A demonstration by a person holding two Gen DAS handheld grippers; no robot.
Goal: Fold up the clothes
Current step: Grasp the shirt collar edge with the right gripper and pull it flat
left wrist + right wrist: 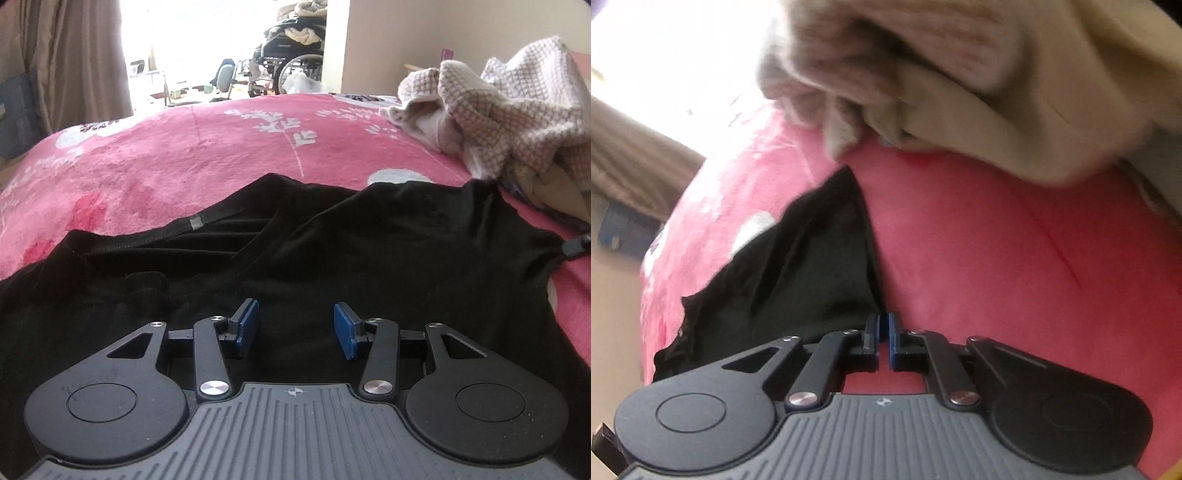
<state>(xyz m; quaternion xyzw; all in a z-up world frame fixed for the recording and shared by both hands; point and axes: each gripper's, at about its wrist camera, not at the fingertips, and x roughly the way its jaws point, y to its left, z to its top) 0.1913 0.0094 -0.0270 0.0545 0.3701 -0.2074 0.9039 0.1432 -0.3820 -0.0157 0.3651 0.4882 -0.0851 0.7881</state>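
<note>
The left gripper (pixel 295 328) hovers with jaws apart over the soft, rumpled black garment (pixel 369 240) on the fuzzy pink blanket (pixel 184 155). The right gripper (pixel 885 332) pinches that garment's pointed edge, beside a nubby beige knit pile (pixel 923 74).

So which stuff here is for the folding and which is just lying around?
For the folding:
- black garment
- heap of checked and beige clothes
- left gripper, jaws open
- right gripper, jaws shut

Just lying about:
- pink bedspread
- wheelchair
- curtain

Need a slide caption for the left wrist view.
Left claw open over black garment spread on pink blanket.
</note>
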